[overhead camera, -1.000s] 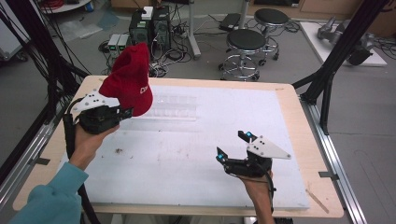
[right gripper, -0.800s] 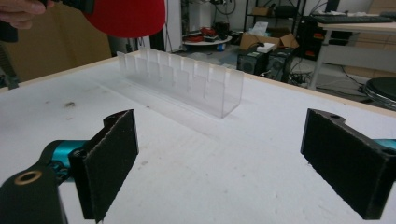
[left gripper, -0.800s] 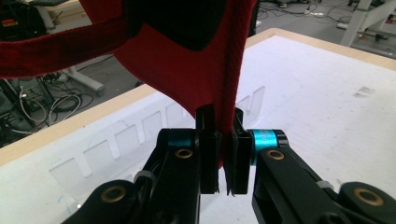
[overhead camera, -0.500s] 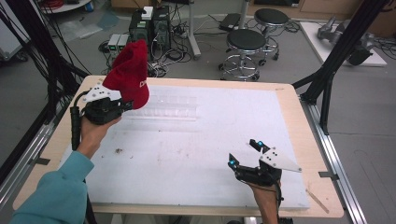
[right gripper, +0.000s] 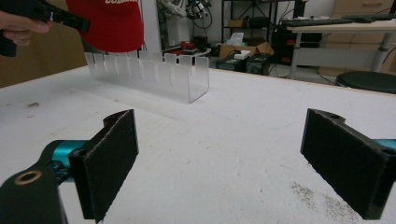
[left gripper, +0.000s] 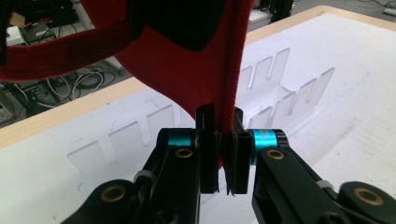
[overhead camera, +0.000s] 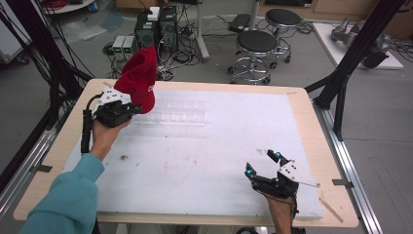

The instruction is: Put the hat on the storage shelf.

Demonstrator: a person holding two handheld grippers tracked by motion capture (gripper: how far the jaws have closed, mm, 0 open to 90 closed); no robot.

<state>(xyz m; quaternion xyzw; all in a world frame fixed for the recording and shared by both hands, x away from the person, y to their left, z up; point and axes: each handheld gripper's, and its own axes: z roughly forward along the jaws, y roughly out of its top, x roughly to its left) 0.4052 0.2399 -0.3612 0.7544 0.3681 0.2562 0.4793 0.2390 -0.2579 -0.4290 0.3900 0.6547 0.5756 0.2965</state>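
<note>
A red cap point(overhead camera: 140, 78) hangs upright above the table's far left, and my left gripper point(overhead camera: 130, 109) is shut on its brim edge. In the left gripper view the red cap point(left gripper: 187, 70) rises from between the two black jaws of that gripper point(left gripper: 225, 154), which are pressed together on the fabric. Just right of the cap, a clear slotted acrylic rack point(overhead camera: 170, 113) lies on the white board. My right gripper point(overhead camera: 263, 163) stands open near the front right of the table, nothing between its pads point(right gripper: 109, 158). The rack point(right gripper: 149, 74) and the cap point(right gripper: 109, 23) show far off in the right gripper view.
The white foam board point(overhead camera: 204, 151) covers a wooden table point(overhead camera: 311, 117). Small dark smudges point(overhead camera: 122, 157) mark the board. Black frame posts point(overhead camera: 350, 53) stand at both sides. Stools point(overhead camera: 255, 48) and computer cases point(overhead camera: 156, 29) sit on the floor beyond the far edge.
The left gripper has carried the cap a little forward and up toward the far left corner. The right gripper has drifted right and nearer the front edge, still open.
</note>
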